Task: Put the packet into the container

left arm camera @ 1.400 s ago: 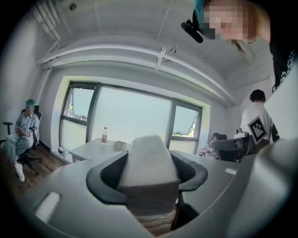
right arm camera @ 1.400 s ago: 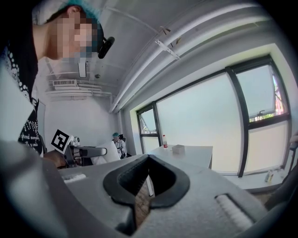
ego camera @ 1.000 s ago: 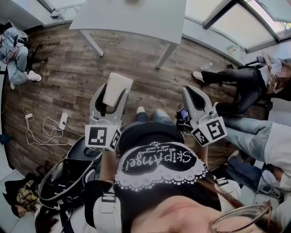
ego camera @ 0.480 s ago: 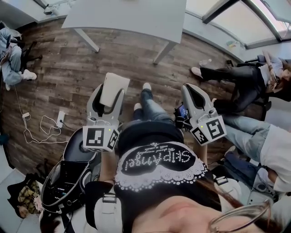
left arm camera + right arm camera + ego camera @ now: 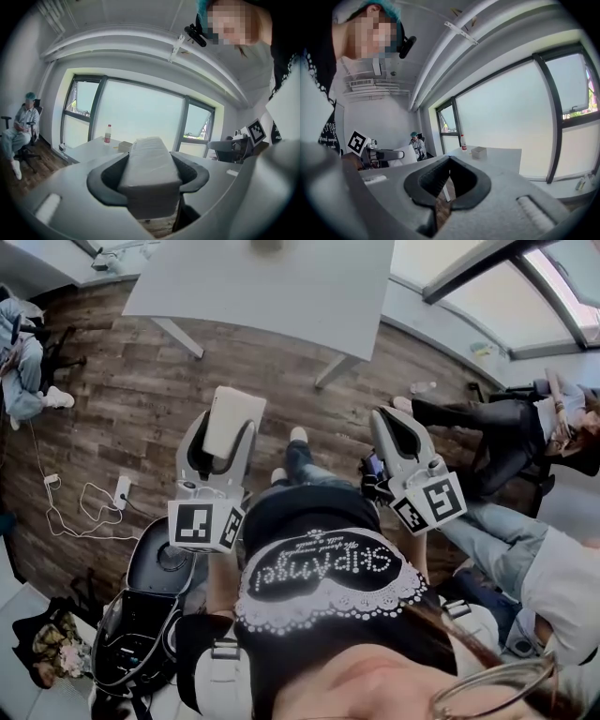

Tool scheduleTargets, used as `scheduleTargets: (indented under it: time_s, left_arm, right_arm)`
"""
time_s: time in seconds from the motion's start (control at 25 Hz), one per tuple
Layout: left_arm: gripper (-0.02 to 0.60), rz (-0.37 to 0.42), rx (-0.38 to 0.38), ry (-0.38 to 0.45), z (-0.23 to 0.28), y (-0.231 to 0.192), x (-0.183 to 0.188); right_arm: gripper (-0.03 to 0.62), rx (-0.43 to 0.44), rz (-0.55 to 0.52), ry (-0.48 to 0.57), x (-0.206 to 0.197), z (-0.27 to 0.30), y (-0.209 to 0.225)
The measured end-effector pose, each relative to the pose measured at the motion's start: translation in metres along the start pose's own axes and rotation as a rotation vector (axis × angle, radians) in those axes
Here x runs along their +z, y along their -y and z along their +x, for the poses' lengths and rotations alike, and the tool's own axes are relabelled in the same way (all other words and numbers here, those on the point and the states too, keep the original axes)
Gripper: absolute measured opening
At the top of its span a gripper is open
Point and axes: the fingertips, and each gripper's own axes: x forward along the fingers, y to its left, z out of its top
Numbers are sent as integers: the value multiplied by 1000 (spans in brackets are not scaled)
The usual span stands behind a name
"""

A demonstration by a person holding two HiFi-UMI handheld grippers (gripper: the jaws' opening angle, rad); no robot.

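Head view. Left tongs (image 5: 225, 439): pinching the packet (image 5: 235, 414), a pale flat block that stands up from between the jaws. Right tongs (image 5: 399, 430): pressed together, empty. Change since a second ago: the white counter (image 5: 281, 292) fills more of the top of the frame, and the wooden floor (image 5: 122, 399) and black bag (image 5: 150, 610) have slid down and back. Both tongs keep their places ahead of the person, and the packet is gripped as before. Judgement: carry phase, approach to the counter under way, placing not yet begun.

Left gripper view. The packet sits lengthwise between the dark pads, clamped on both sides. Beyond it, on the counter, a bottle (image 5: 108, 134) with a red cap and a small open box (image 5: 124, 146), probably the container, well apart from the packet.

Right gripper view. Jaws meet at the tips with nothing between them.

Writing. The person's black top (image 5: 323, 568) carries studded lettering, upside down to the camera, reading roughly "SkipAnge"; the rest is unclear. A black-and-white square marker sits on each cube. The bottle label is too small to read.
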Motion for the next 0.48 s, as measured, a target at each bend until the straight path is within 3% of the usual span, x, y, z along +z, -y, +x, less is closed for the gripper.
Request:
scheduleTargets:
  time_s: [0.48]
  left_arm:
    - [276,-13,22,0,57,-15,4]
  right_arm:
    - [2,21,4,-16,10,45,45]
